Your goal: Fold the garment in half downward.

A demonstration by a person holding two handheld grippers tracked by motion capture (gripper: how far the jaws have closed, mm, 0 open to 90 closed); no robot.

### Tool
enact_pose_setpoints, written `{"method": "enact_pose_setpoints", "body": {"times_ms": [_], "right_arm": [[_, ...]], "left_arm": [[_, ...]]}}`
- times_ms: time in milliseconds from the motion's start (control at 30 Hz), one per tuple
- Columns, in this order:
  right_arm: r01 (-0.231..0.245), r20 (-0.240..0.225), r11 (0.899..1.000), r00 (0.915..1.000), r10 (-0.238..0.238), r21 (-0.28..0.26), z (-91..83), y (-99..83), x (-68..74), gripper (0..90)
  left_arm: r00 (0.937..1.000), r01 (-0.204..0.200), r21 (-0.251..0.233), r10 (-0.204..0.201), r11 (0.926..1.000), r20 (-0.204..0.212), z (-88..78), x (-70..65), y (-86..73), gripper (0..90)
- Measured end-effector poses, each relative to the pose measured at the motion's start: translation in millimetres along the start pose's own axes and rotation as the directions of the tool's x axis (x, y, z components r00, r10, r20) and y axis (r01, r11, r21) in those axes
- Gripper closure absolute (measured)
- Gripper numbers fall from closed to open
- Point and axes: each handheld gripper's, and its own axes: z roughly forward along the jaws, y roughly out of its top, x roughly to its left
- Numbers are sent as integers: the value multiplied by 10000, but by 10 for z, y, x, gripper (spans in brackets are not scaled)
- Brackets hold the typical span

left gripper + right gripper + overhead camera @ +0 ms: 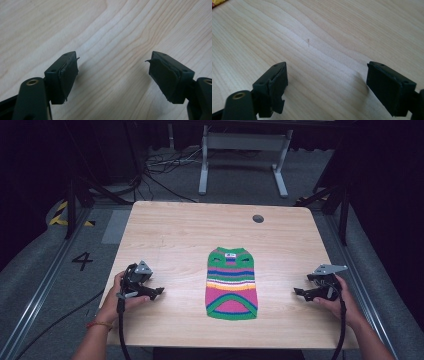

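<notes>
A small striped knitted sweater [231,284], in green, pink, blue, yellow and white, lies flat on the light wooden table [175,235], collar end away from me. My left gripper [156,293] rests on the table to the sweater's left, held in a hand, pointing toward it. In its own view the left gripper [112,72] stands open over bare wood, with nothing between the pads. My right gripper [300,293] rests to the sweater's right, also apart from it. The right gripper [327,85] is open too, bare wood between its pads, and a sliver of the sweater [217,2] shows at the top left corner.
A round grommet hole [258,218] sits near the table's far edge. Beyond the table stand a grey metal frame [244,150] and loose cables [160,167] on the floor. A number 4 [82,261] is marked on the floor at the left.
</notes>
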Motion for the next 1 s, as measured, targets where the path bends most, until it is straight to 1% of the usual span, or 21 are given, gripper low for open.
{"method": "enact_pose_setpoints", "body": {"times_ms": [33,67,100,133,167,233,267,300,333,400,433,467,567,600,633,700,767,833,900,933,1000], "right_arm": [[22,-120,10000,9999,-21,31,6,26,-10,213],[-33,-238,10000,9997,32,-38,8,58,-18,218],[-33,-238,10000,9997,32,-38,8,58,-18,218],[-17,-405,9997,9992,8,-226,9,146,-30,218],[37,-414,9997,9991,-47,-255,13,201,-32,226],[94,-416,9991,9991,-111,-409,31,318,-28,252],[60,-456,9988,9989,-82,-495,46,377,-24,259],[60,-456,9988,9989,-82,-495,46,377,-24,259],[66,-479,9984,9988,-93,-568,64,433,-17,266],[39,-620,9977,9980,-82,-683,125,564,2,304],[128,-633,9974,9978,-173,-707,153,611,14,305],[194,-695,9972,9973,-244,-720,184,653,21,315],[291,-755,9973,9966,-341,-675,289,769,46,322],[298,-778,9973,9964,-350,-666,323,801,58,322],[294,-849,9974,9958,-349,-651,354,834,70,322],[346,-925,9972,9949,-407,-667,416,900,97,323],[446,-952,9968,9942,-508,-669,482,978,131,323],[456,-1006,9957,9935,-536,-806,537,1046,159,328],[395,-1112,9959,9926,-485,-815,599,1119,182,333],[395,-1112,9959,9926,-485,-815,599,1119,182,333],[520,-1109,9948,9919,-616,-872,680,1212,215,349]], "left_arm": [[10000,0,0,0,10000,0,0,0,0,262],[10000,52,-174,-51,9998,68,-5,20,74,260],[10000,52,-174,-51,9998,68,-5,20,74,254],[9999,-148,-200,148,9997,-41,0,34,165,254],[9995,-294,-268,292,9992,-70,5,37,214,258],[9992,-396,-357,399,9986,92,27,50,322,259],[9992,-396,-357,399,9986,92,27,50,322,258],[9989,-432,-387,439,9983,171,43,54,376,258],[9988,-414,-426,424,9982,225,75,54,457,259],[9972,-698,-342,706,9970,229,134,56,560,280],[9974,-666,-398,677,9970,265,162,67,605,280],[9981,-480,-503,498,9976,357,192,75,644,278],[9975,-660,-252,666,9975,244,305,80,770,268],[9973,-670,-240,677,9975,295,337,79,805,268],[9965,-806,-347,813,9961,188,367,73,835,269],[9967,-628,-398,647,9972,481,454,74,884,270],[9969,-622,-428,641,9971,461,508,70,909,268],[9970,-478,-582,512,9972,577,626,56,971,267],[9970,-456,-642,494,9969,592,656,50,997,266],[9969,-322,-759,375,9966,693,696,35,1029,266],[9969,-404,-1044,472,9937,630,737,6,1084,267]]}}
